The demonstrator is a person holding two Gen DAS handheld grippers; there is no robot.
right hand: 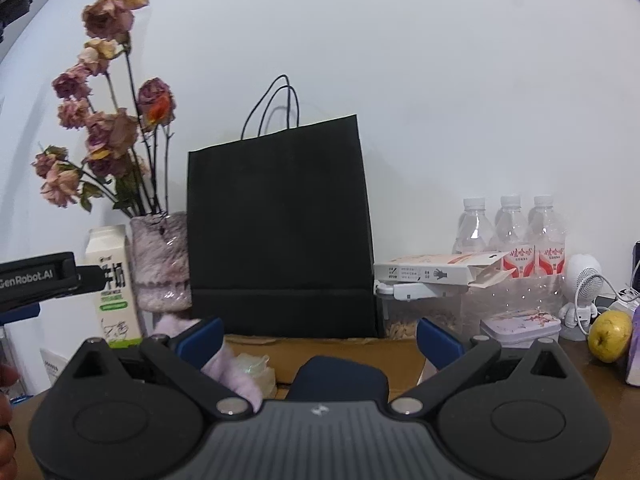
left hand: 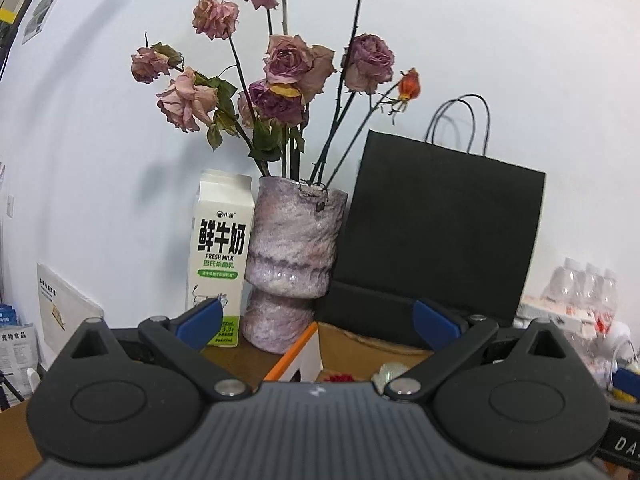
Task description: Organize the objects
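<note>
My left gripper [left hand: 320,324] is open with nothing between its blue pads, held above an open cardboard box [left hand: 360,344] with an orange edge. Behind the box stand a milk carton [left hand: 220,256], a mauve vase [left hand: 292,260] of dried roses and a black paper bag [left hand: 440,232]. My right gripper [right hand: 320,340] is also open and empty, over the same box [right hand: 352,350]. Inside the box lie a dark blue item [right hand: 340,376], a lilac fuzzy item [right hand: 236,372] and a crumpled clear wrapper [right hand: 256,364]. The left gripper's black housing [right hand: 36,276] shows at the left.
Right of the bag [right hand: 280,224] are clear water bottles [right hand: 508,232], a flat white carton [right hand: 436,270], a lidded tin [right hand: 520,324], a small white robot figure [right hand: 582,292] and a yellow-green fruit [right hand: 610,336]. Papers [left hand: 64,304] lean at the far left. A white wall stands behind.
</note>
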